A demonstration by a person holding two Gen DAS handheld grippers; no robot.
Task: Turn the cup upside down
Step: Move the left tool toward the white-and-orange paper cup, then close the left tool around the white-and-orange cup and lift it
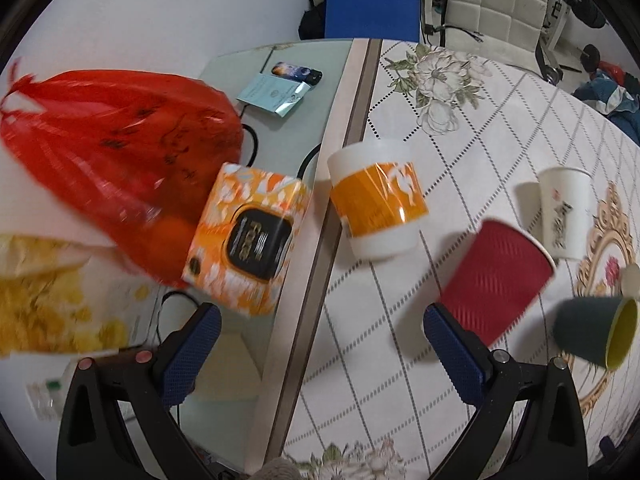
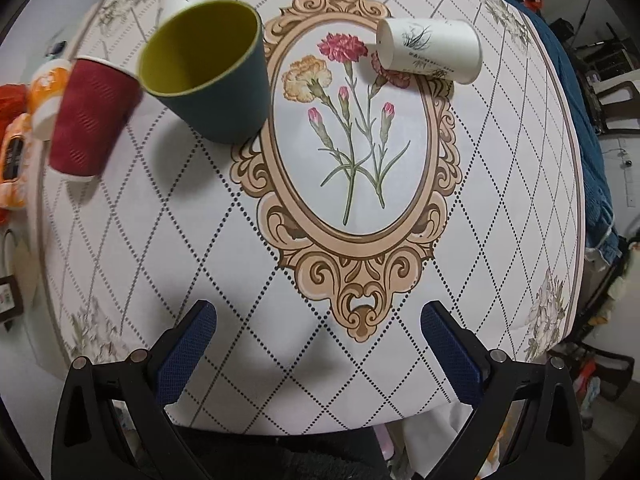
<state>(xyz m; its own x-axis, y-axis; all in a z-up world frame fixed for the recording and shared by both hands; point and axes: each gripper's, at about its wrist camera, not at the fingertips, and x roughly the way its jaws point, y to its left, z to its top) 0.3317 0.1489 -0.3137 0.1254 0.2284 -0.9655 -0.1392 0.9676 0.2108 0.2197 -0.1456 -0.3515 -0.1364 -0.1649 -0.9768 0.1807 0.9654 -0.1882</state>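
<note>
A dark green cup with a yellow inside [image 2: 208, 80] stands upright on the patterned tablecloth; it also shows in the left wrist view [image 1: 592, 330]. A red ribbed paper cup [image 2: 90, 118] stands beside it, also seen in the left wrist view [image 1: 496, 280]. A white and orange cup [image 1: 376, 200] stands further left. A white printed paper cup [image 1: 564, 212] stands behind. Another white paper cup [image 2: 430, 50] lies on its side. My left gripper [image 1: 320, 320] is open and empty, short of the red cup. My right gripper [image 2: 318, 318] is open and empty over the cloth.
A red plastic bag [image 1: 116, 152], an orange tissue pack [image 1: 248, 240] and a yellow packet [image 1: 44, 296] lie on the glass table [image 1: 296, 112] at the left. A phone [image 1: 298, 72] and a card lie at the back. The round table edge [image 2: 576, 184] curves at right.
</note>
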